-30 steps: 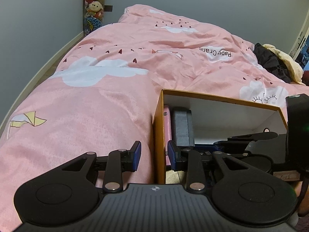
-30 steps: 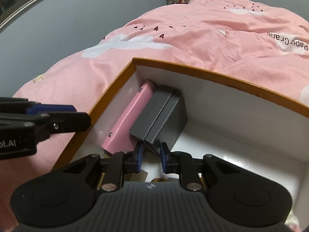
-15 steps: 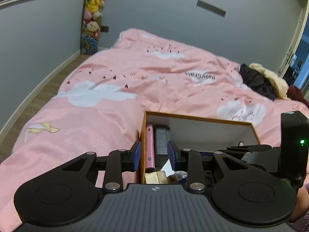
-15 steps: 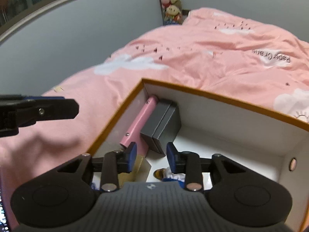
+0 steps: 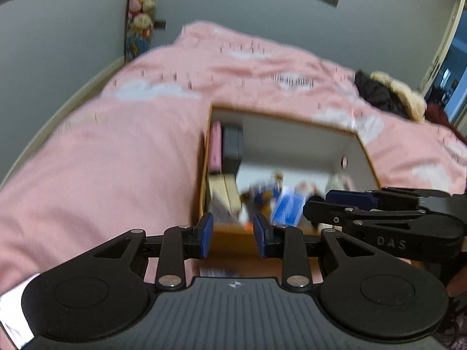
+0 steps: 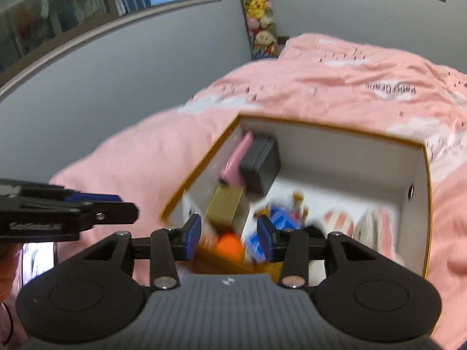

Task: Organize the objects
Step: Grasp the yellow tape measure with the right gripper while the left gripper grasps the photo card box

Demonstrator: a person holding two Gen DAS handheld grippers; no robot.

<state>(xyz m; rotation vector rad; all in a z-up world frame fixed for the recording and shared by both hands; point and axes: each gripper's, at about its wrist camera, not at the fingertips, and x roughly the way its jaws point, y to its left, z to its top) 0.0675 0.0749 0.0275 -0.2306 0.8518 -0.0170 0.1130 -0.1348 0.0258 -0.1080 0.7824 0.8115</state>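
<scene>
Right tongs opening, empty, now clear of the dark case; left tongs apart, off the box wall.

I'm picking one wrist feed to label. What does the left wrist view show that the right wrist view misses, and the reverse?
Only the left wrist view shows the dark and cream clothing heaped on the bed's far side, and a doorway.

Only the right wrist view shows the window and something orange near the box's near wall.

Both show the open box on the pink duvet, the pink case beside the dark case, and the plush toys. Nothing sits between either gripper's jaws.
</scene>
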